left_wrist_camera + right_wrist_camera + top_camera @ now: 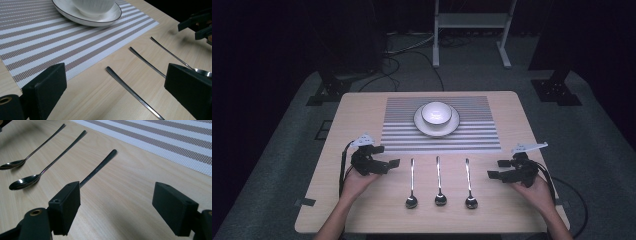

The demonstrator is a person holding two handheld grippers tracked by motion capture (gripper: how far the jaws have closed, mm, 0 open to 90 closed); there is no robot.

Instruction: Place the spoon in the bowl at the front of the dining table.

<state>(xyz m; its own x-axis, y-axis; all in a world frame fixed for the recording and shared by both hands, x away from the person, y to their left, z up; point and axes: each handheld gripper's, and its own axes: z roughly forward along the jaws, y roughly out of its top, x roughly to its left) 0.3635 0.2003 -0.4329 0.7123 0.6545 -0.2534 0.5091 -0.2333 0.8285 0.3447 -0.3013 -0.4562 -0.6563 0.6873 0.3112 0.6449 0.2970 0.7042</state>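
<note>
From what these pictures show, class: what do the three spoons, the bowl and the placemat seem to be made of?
Spoons: probably polished steel; mirror-bright bowls and thin dark-gleaming handles.
Bowl: likely glazed ceramic; glossy white, faintly ribbed outside, sitting on a matching plate.
Placemat: seemingly woven vinyl or fabric; a fine mesh weave in matt brown and white stripes.

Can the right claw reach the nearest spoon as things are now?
Probably yes. The right claw is open, with nothing between its jaws, beside the rightmost long-handled shiny metal spoon. Bare light wooden table lies between them; the striped placemat is farther back.
</note>
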